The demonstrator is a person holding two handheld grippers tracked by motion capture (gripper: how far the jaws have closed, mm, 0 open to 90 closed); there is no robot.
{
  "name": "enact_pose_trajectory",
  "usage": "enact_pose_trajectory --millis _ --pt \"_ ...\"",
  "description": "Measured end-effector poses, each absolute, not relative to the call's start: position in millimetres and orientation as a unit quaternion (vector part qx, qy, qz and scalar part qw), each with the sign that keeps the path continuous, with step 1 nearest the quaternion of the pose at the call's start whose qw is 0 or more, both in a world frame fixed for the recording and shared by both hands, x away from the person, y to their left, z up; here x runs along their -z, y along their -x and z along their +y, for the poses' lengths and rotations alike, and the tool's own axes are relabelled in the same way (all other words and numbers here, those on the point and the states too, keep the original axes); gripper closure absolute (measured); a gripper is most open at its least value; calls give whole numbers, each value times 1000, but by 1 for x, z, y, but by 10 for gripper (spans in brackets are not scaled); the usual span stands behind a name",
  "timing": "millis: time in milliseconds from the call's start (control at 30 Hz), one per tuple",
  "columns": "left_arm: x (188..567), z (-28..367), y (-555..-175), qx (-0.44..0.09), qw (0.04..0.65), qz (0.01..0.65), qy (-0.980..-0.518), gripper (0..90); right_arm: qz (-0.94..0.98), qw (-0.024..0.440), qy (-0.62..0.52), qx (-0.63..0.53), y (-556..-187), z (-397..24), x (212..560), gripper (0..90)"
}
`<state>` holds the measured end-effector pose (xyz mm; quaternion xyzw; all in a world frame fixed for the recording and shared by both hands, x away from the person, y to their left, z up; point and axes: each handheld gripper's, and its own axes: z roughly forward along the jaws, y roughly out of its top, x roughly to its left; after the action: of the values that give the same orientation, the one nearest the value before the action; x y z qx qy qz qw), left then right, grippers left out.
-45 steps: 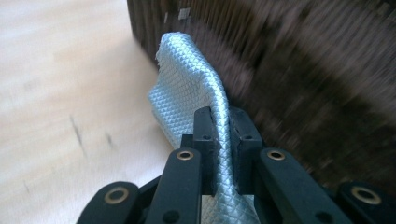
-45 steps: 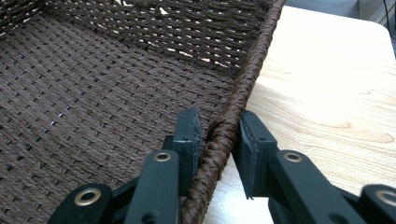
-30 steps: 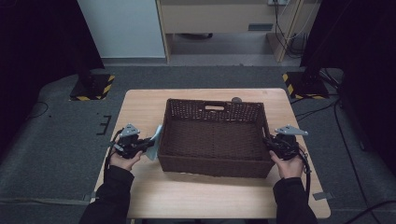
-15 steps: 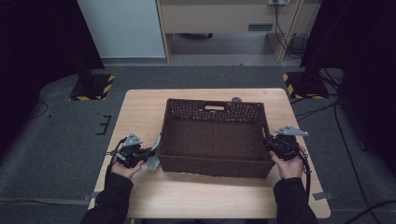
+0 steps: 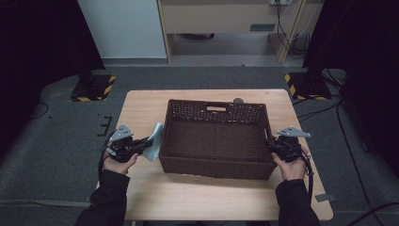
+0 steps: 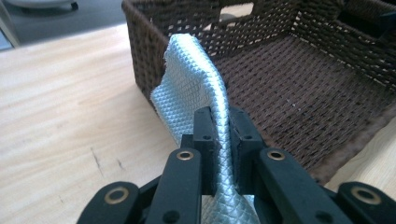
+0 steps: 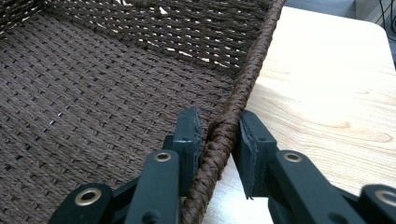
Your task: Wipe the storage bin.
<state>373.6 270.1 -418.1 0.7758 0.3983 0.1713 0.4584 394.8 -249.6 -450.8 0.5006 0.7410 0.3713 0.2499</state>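
On the pale wooden worktop [image 5: 202, 197] we see a brown wicker basket [image 5: 216, 165]. Our left claw [image 6: 223, 133] is clamped on a light-blue cloth [image 6: 196, 88] just beside the basket's left wall; our right claw [image 7: 219, 135] grips the right rim.

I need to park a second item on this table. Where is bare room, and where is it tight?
The basket floor is bare. Bare table wood runs behind the basket and in a wider band along the near edge. It is tight at the basket's left wall, where the left hand-held gripper holds the cloth, and at its right rim, clamped by the right hand-held gripper.
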Motion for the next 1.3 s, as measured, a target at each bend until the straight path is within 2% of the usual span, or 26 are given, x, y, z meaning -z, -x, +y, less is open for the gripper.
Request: enact_pose_trajectory --millis 100,300,400,533,867,967,1200,1300 --pt "425 266 -371 -163 449 398 -783 822 741 251 -499 -372 -395 -250 451 716" --pt "468 263 -369 -128 411 418 -800 822 741 252 -499 -373 -395 -250 451 716" --pt "478 259 -370 -125 391 422 -808 822 742 252 -498 -372 -395 -250 451 716" --pt "471 262 -369 -134 403 422 -801 823 739 252 -501 -373 -395 -250 451 716" --pt "423 271 -353 -161 457 392 -782 822 741 251 -500 -372 -395 -250 451 716" --pt "425 267 -351 -158 453 387 -788 822 742 252 -498 -371 -395 -250 451 715" --pt "466 263 -348 -131 407 415 -803 823 742 252 -498 -372 -395 -250 451 715" --pt "468 264 -344 -132 402 415 -806 823 742 252 -498 -371 -395 -250 451 716"
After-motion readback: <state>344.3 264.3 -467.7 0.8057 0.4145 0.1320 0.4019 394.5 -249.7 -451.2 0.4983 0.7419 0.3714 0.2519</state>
